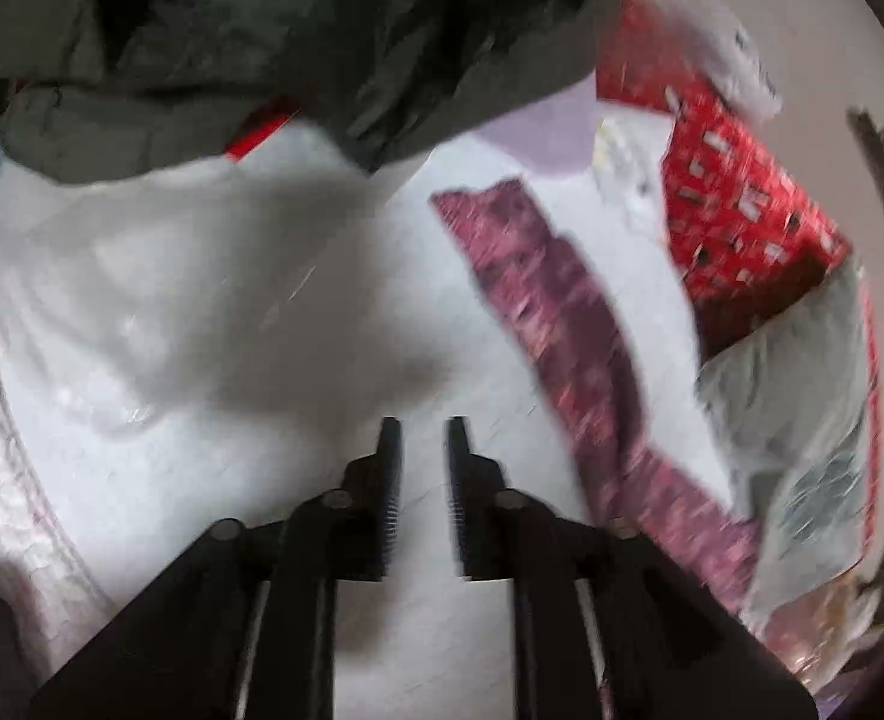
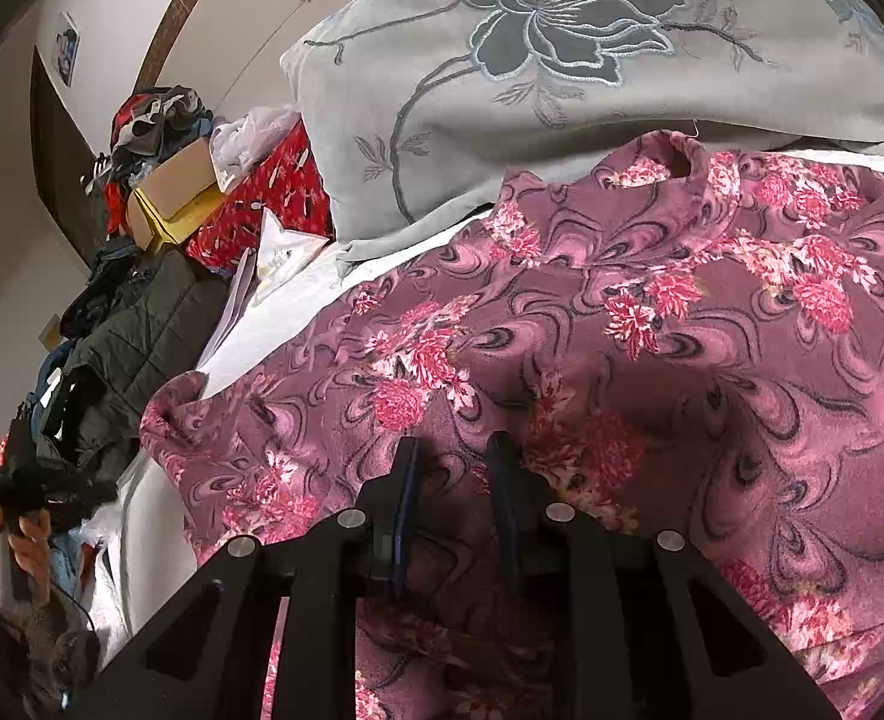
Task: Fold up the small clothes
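Observation:
A mauve garment with pink flowers (image 2: 652, 348) lies spread on the white bed sheet (image 2: 298, 306) and fills the right wrist view. My right gripper (image 2: 453, 450) hovers just over it, open, with nothing between the fingers. In the blurred left wrist view the same garment (image 1: 562, 324) runs as a strip to the right. My left gripper (image 1: 423, 429) is open and empty over the bare white sheet (image 1: 250, 312), left of the garment. The left gripper also shows at the left edge of the right wrist view (image 2: 34, 480), held in a hand.
A grey pillow with an embroidered flower (image 2: 562, 78) lies beyond the garment. A dark padded jacket (image 1: 298, 42) lies at the far side of the sheet; it also shows in the right wrist view (image 2: 136, 348). A red patterned cloth (image 1: 742, 198), a cardboard box (image 2: 172, 192) and piled clothes sit behind.

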